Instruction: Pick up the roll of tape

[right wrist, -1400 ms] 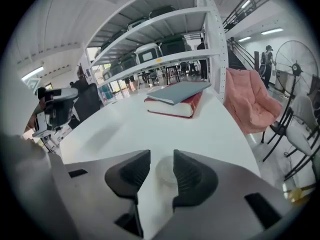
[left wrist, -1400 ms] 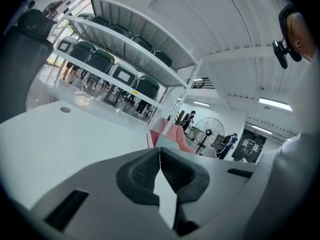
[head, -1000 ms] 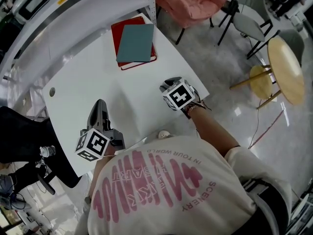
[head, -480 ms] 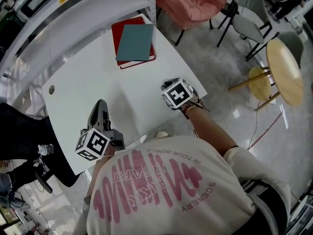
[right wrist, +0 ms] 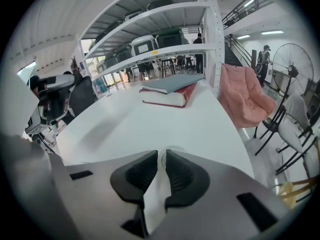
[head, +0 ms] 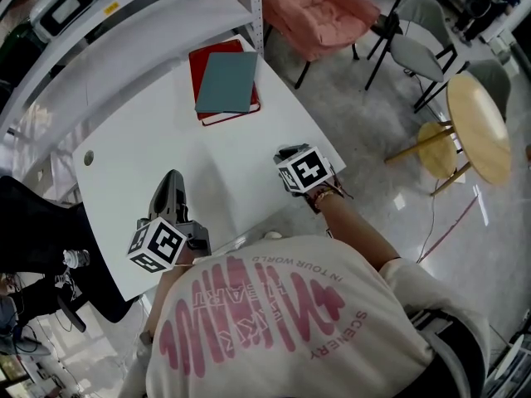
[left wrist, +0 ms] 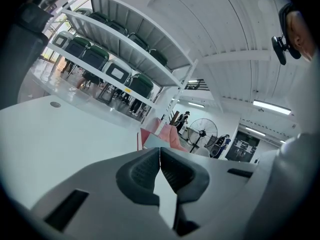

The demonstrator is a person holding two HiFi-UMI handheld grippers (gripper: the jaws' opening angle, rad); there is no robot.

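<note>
The right claw (right wrist: 161, 155) has its jaws closing on the roll of tape (right wrist: 173, 147) between them.

Left gripper (head: 171, 181) low over white counter (head: 141, 131); teal book (head: 226, 81) atop red book (head: 203, 59), well beyond its jaws.

Teal bk (head: 226, 81) atop red bk (head: 205, 56) on white tbl (head: 158, 148); pink chair (head: 319, 7) nr.

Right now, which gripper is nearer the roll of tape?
Right. The right gripper has the roll of tape between its tips, jaws closing on its wall. The left gripper sits shut across the table, well clear.
</note>
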